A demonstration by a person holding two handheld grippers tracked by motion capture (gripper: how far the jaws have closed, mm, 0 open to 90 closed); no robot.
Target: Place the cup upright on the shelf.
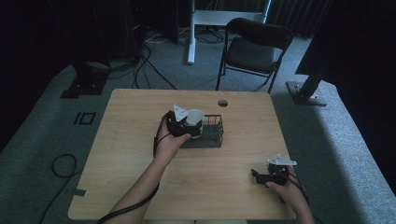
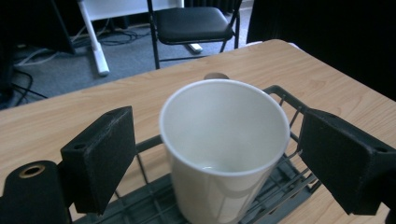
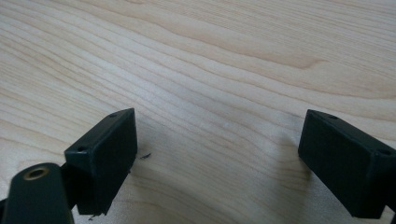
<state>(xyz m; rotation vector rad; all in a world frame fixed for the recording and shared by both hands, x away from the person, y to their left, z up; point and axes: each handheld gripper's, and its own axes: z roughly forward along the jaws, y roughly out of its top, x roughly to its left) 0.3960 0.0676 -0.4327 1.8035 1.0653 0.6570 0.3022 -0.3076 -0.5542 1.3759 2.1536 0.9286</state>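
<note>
Now the white cup [image 2: 224, 149] stands upright inside the wire basket [image 2: 285, 95], between the left gripper [image 2: 224, 163]'s released jaws, apart from both pads. Withdrawing straight back from the basket should avoid tipping it. The right gripper [image 3: 219, 163] rests spread and empty on the tabletop [image 3: 210, 60].

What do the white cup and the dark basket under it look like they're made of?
Cup: likely glazed ceramic, perhaps glossy plastic; a smooth white wall with soft reflections and a thick rounded rim. Basket: seemingly coated metal wire, thin dark matte rods forming an open grid.
</note>
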